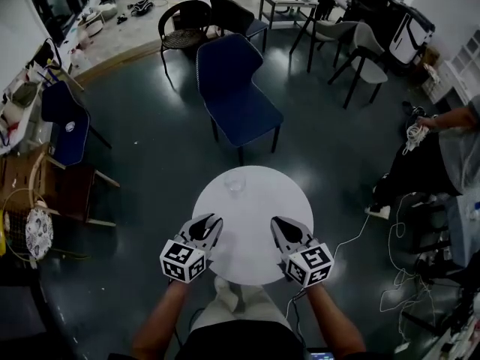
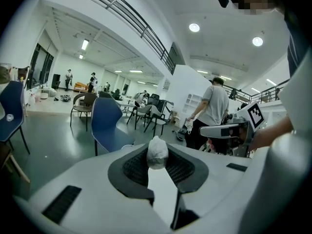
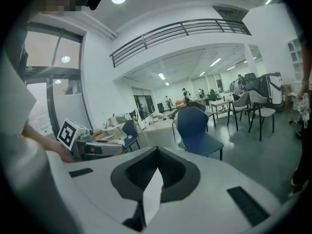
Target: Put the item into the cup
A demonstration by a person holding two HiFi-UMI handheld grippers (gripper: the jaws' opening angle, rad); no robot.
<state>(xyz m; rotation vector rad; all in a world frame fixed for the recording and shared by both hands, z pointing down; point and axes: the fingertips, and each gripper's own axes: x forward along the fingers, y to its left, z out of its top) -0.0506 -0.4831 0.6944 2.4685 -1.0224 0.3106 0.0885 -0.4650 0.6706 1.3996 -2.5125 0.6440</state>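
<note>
Left gripper point(image 1: 213, 220): jaws narrowed, clamping a white crumpled item point(image 2: 157, 151) at their tips | Right gripper point(image 1: 276, 222): jaws together, nothing between, beside the left | Clear cup point(image 1: 235, 182): ahead, between both grippers, on far side of round white table point(image 1: 253, 227).

- The head view looks steeply down from above on the round white table point(image 1: 255, 208), at lower centre.
- The left gripper view rides on the left gripper point(image 1: 214, 220), close behind its jaws, facing out across the room.
- The right gripper view does likewise on the right gripper point(image 1: 276, 222).
- All three share the blue chair point(image 1: 244, 111).
</note>
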